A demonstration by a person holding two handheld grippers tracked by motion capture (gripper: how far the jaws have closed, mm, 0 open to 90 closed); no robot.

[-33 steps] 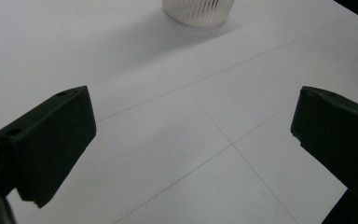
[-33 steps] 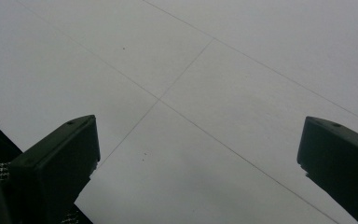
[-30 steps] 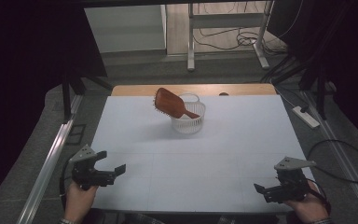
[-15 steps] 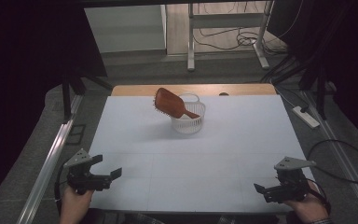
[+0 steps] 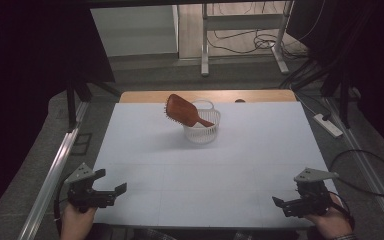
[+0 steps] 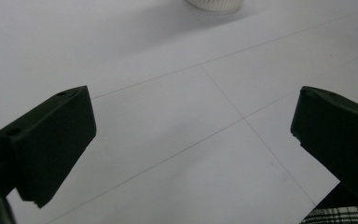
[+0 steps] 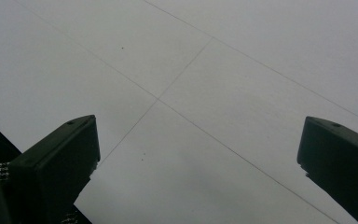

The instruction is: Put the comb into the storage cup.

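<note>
brown wooden hairbrush (image 5: 185, 111) rests in white plastic basket (image 5: 202, 127) at 12 o'clock; left tool (image 5: 111, 189) and right tool (image 5: 280, 205) wide, empty, at 7 and 5 o'clock; placing apparently done.

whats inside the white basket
A brown hairbrush leans in the white basket, handle down inside, head sticking out over the rim to the left. The basket's bottom is too small and dim to tell if anything else lies there.

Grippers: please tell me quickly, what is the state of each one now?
Left gripper: open, jaws wide apart, holding nothing.
Right gripper: open, jaws wide apart, holding nothing.
</note>
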